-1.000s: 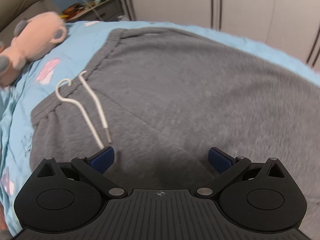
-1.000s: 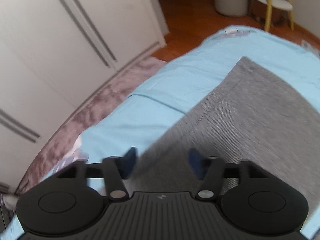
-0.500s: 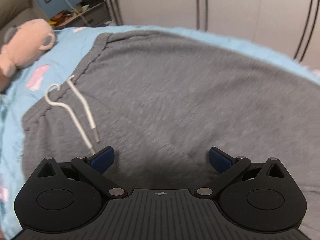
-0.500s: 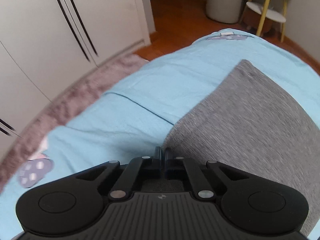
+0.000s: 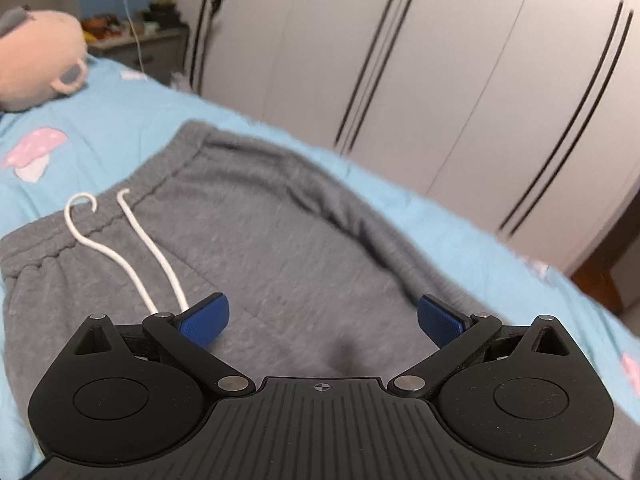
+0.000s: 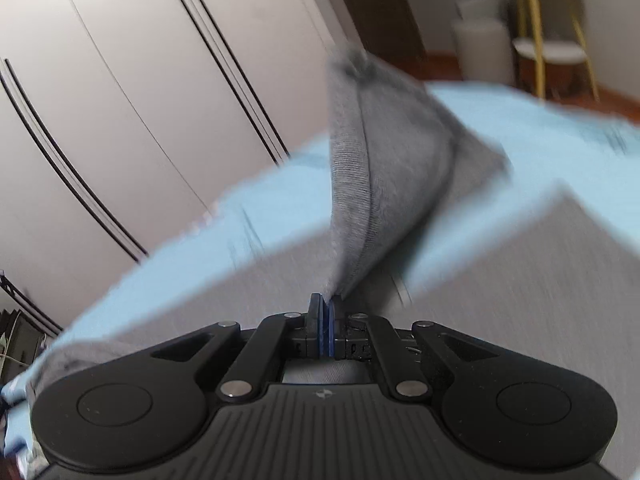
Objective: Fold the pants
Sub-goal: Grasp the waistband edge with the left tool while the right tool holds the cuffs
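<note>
Since half a second ago the right gripper (image 6: 325, 312), already clamped on the leg edge, has lifted it off the bed, and the left wrist view has tipped up and pulled back, now showing the waistband and far wardrobe doors. Far left on the bed (image 5: 100, 128) lies a pink plush toy (image 5: 36, 68). Grey pants (image 5: 280, 248) lie spread flat on the blue sheet, waistband to the left, with the white drawstring (image 5: 132, 264) trailing toward the near side. Left gripper (image 5: 322, 320) hovers over the seat area with fingers (image 5: 204, 318) spread wide, holding nothing. In the right wrist view the fingers are pinched closed on a fold of the leg fabric (image 6: 360, 184), which rises in a limp peak, the rest sagging to the bed. Fabric looks soft, light, thick knit, not slippery; it drapes and will bunch, so hold at hem or seam edges and corners, probably supporting the waistband side with the left.
</note>
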`<control>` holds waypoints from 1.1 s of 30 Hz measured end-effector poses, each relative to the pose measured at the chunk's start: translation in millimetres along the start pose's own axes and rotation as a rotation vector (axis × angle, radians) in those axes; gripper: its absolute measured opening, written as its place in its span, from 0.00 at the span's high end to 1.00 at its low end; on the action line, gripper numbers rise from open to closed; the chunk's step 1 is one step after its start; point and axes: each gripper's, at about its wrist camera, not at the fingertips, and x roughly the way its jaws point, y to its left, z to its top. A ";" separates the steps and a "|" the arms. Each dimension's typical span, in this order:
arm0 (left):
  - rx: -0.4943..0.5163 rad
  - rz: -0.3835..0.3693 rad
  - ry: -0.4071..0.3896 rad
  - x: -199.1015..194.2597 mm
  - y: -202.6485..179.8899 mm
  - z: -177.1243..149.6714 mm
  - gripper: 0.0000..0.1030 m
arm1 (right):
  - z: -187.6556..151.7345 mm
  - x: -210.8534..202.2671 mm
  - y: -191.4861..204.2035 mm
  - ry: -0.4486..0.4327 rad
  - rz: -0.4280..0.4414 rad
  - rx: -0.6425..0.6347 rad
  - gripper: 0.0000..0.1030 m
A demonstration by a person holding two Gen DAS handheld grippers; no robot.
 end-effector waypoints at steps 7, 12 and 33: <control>0.075 0.012 0.073 44.2 -8.5 51.9 0.00 | 0.9 33.0 -33.3 0.043 -0.028 0.048 0.98; 0.101 -0.016 0.187 102.3 -38.7 97.8 0.00 | -4.1 39.3 -42.2 0.004 -0.009 0.023 0.98; 0.051 0.107 0.425 197.0 -52.6 120.1 0.71 | -5.2 36.1 -47.0 -0.056 0.031 0.007 0.96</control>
